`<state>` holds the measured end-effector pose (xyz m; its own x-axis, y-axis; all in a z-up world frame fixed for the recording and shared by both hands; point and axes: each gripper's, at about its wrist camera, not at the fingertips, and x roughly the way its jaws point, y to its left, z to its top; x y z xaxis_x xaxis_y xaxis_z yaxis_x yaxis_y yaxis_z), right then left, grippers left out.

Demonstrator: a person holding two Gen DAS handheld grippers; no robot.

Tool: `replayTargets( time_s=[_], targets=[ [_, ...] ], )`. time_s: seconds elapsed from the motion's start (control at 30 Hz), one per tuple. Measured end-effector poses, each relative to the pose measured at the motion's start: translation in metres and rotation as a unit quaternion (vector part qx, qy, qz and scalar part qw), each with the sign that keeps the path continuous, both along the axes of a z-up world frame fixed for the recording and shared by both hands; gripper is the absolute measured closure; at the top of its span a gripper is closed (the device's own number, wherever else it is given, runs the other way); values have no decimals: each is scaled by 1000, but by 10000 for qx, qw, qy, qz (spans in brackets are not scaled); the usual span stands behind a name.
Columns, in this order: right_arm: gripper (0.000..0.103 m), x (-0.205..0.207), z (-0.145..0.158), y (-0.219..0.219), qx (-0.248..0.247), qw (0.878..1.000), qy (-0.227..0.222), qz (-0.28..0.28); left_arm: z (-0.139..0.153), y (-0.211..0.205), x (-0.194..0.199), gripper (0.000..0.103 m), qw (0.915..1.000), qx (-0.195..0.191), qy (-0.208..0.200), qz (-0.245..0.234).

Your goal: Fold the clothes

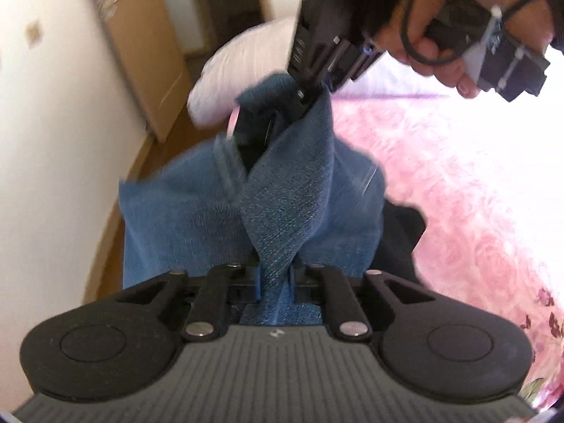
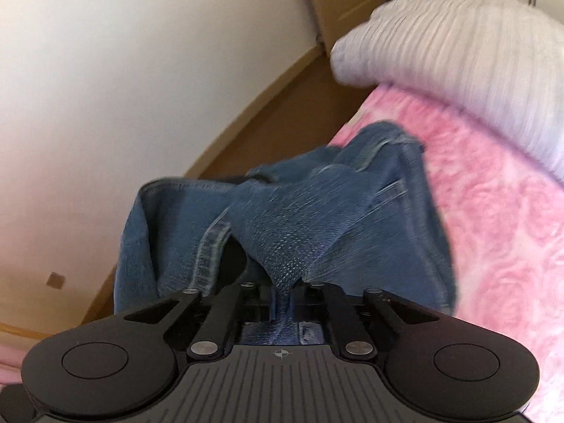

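**Both tools clamp the denim**

Coarse-woven blue jeans (image 1: 282,190) with stitched seams lie bunched at frame centre on the quilted pink bed (image 1: 458,162). The left tool (image 1: 276,276) pinches a twisted fold; the right tool (image 2: 282,298) is likewise clenched on denim. A ribbed pale pillow (image 2: 458,46) sits upper right.

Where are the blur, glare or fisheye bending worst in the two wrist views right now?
Left wrist view: the blue denim garment is smeared near the right gripper, and the pink floral bedspread washes out towards the bright top right. Right wrist view: the grey ribbed pillow is streaked, the denim sharp only near the jaws, and the wooden skirting bows.
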<state>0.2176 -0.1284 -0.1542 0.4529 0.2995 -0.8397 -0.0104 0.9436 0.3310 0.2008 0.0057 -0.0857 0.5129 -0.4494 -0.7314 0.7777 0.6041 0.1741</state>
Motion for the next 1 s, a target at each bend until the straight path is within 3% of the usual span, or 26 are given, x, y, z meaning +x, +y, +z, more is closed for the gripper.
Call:
replayTargets(
  time_s=[0.17,0.33,0.5,0.6,0.7,0.83,0.93,1.0],
  targets=[
    [100,-72,39,-81,140,9974,-308,-640,49,-43,-47,95,9950,-257,-347,-902],
    [101,-186,64,-174,51,9895,-482,-1361,74,-108,-143,95,9776,-450,-272,-2039],
    [103,-310,69,-249,8,9790,-591,-1952,59,-173,-254,96,9542,-400,203,-2957],
    [103,-396,68,-290,-218,9679,-576,-2435,34,-213,-320,96,9426,-106,492,-3300],
    [103,-487,57,-344,-385,9550,-266,-2927,-1,-240,-363,95,9426,312,740,-3241],
    [103,-568,37,-384,-386,9583,143,-2826,-39,-255,-372,93,9544,850,1132,-2627],
    [103,-583,21,-387,-391,9646,329,-2588,-45,-236,-366,87,9604,1089,1486,-2091],
    [90,-584,13,-389,-329,9717,411,-2304,-45,-221,-359,70,9631,1145,1664,-1777]
  ],
)
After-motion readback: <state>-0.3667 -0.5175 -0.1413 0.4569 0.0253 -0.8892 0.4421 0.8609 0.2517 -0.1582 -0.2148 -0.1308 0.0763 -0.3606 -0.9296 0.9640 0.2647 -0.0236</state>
